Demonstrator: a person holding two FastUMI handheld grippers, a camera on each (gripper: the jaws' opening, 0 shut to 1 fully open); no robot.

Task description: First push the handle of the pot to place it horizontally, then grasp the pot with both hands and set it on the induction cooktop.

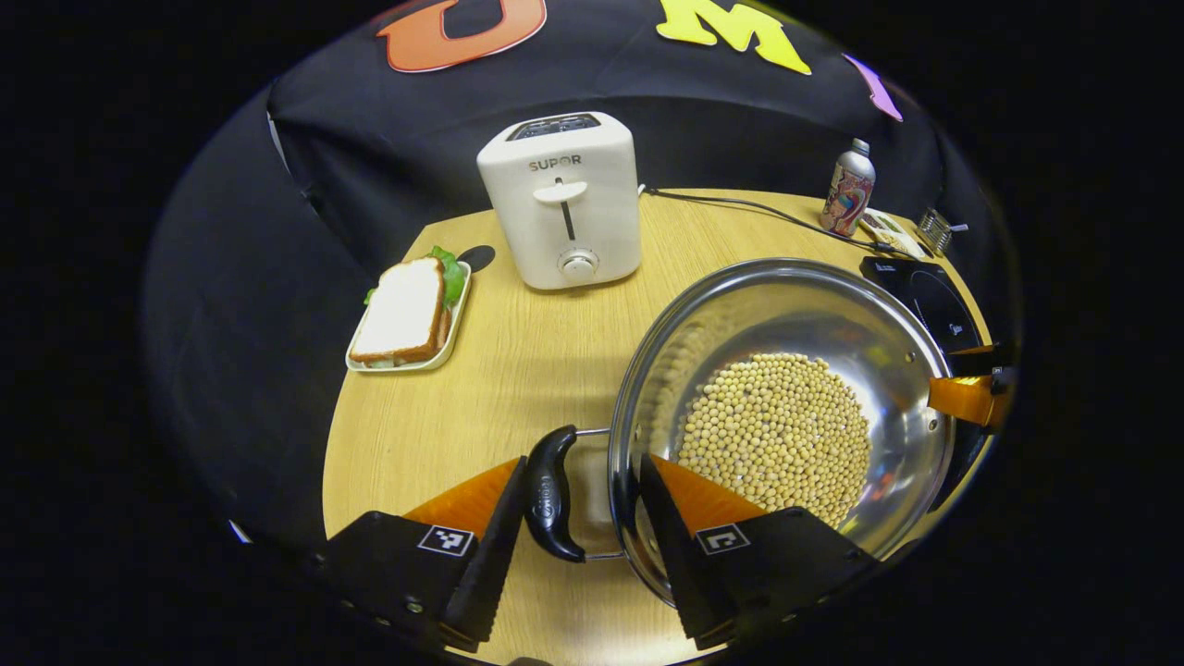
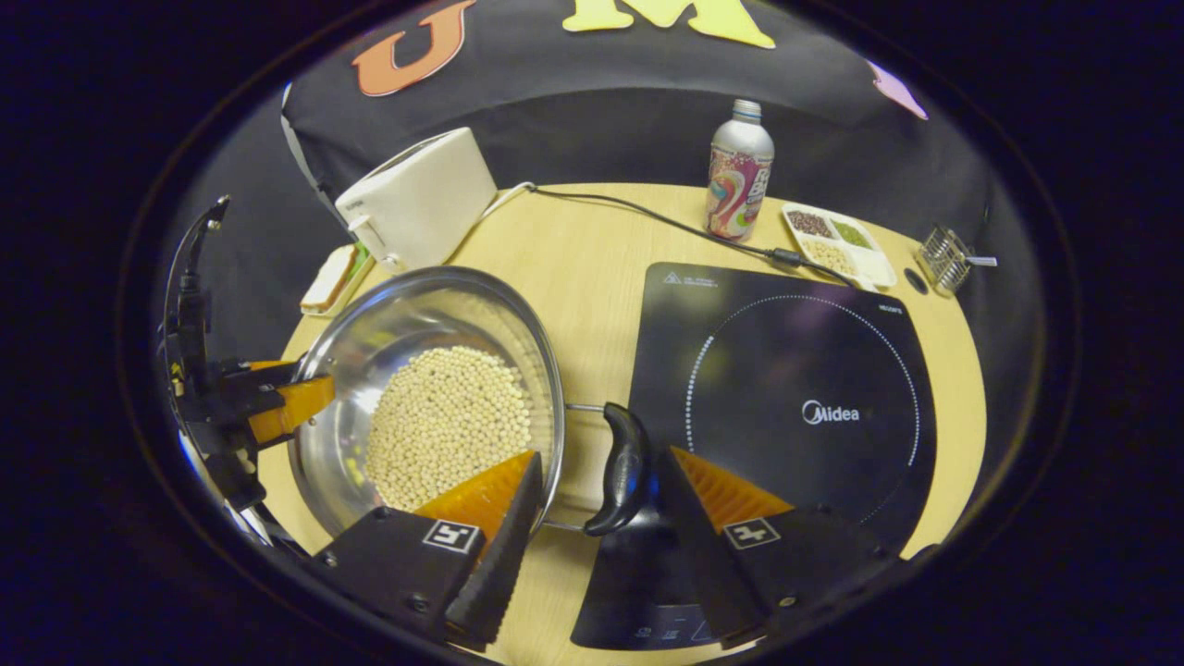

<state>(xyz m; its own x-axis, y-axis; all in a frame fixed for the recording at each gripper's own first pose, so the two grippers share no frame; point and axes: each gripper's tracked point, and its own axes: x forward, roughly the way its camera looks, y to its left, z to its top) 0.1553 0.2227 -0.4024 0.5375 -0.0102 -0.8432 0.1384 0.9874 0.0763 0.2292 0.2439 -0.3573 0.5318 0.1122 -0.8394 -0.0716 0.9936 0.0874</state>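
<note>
Left hand-held gripper (image 1: 578, 518): fingers spread, straddling the pot's near black handle (image 1: 549, 493) and the rim beside it; whether both fingers press is hard to tell.
Right hand-held gripper (image 2: 592, 504): fingers spread around the opposite handle (image 2: 622, 468) and the rim (contact unclear here too).
Pot (image 2: 425, 393): steel, shiny, holding pale round beans (image 2: 449, 425); it sits on the tabletop (image 2: 583, 268) just left of the induction cooktop (image 2: 786, 407), not on it.
Toaster (image 1: 561, 198): white, behind the pot.
Sandwich plate (image 1: 407, 319): left of the toaster.
Far edge: patterned bottle (image 2: 738, 171), divided snack tray (image 2: 837, 245), small wire rack (image 2: 945, 257).
</note>
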